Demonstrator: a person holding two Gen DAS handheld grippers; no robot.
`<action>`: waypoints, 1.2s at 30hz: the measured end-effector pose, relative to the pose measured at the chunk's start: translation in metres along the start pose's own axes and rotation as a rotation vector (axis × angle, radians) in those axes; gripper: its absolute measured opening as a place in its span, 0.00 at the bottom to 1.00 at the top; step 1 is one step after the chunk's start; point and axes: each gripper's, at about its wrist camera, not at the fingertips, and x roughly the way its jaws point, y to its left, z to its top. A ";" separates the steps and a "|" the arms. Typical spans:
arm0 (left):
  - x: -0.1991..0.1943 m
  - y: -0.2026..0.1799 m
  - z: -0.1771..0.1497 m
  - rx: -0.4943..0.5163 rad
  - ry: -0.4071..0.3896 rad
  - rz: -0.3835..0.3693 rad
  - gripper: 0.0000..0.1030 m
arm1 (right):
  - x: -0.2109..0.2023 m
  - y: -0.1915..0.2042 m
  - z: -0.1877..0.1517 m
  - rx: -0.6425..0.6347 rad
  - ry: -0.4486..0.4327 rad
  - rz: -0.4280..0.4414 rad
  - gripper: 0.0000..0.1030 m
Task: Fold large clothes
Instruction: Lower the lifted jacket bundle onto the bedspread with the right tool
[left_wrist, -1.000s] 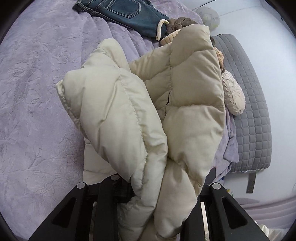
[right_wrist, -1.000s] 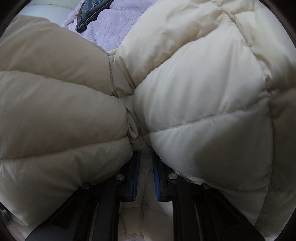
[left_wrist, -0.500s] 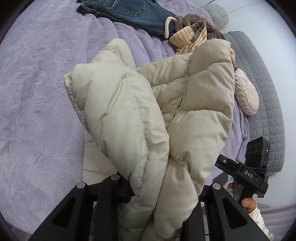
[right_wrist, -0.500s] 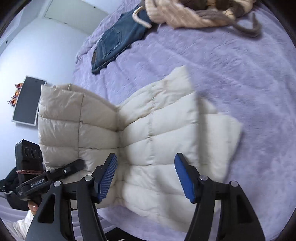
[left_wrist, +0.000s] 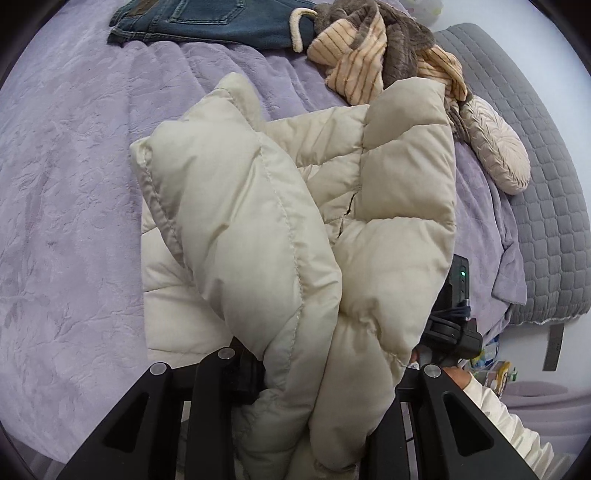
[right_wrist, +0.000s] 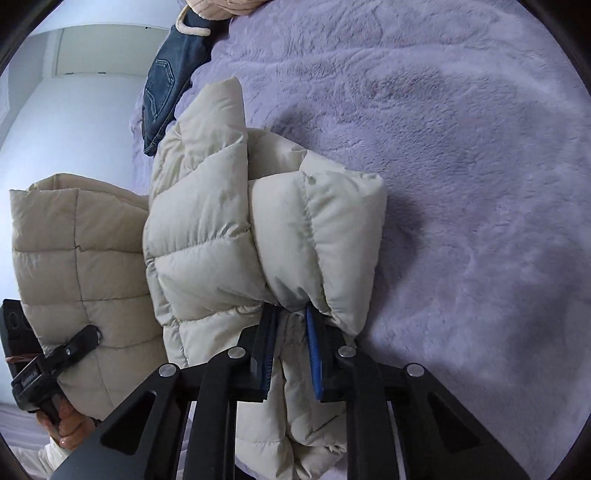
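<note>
My left gripper (left_wrist: 317, 384) clamped on cream puffer jacket (left_wrist: 295, 229), folds bunched up between its fingers, rest draped over purple bed (left_wrist: 74, 184). My right gripper (right_wrist: 291, 343) closing, jaws nearly together with jacket fold (right_wrist: 314, 236) between blue pads (right_wrist: 314, 354). Jeans (left_wrist: 207, 18) and striped garment (left_wrist: 369, 55) at far edge of bed. Lettering on left gripper's handle in right wrist view too blurred to read.

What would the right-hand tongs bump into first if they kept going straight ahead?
The cream puffer jacket: the right tongs are closing on a fold of it. Beyond that lies the purple bedspread, though depth is hard to judge.
</note>
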 end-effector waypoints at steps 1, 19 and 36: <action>0.005 -0.008 0.001 0.020 0.006 0.000 0.26 | 0.009 -0.001 0.004 -0.009 0.010 0.010 0.17; 0.056 -0.076 -0.018 0.215 0.042 -0.059 0.79 | -0.040 -0.027 0.007 0.066 -0.063 0.129 0.19; 0.023 -0.084 -0.026 0.322 0.012 -0.053 0.79 | -0.027 0.000 0.050 -0.074 0.027 0.087 0.09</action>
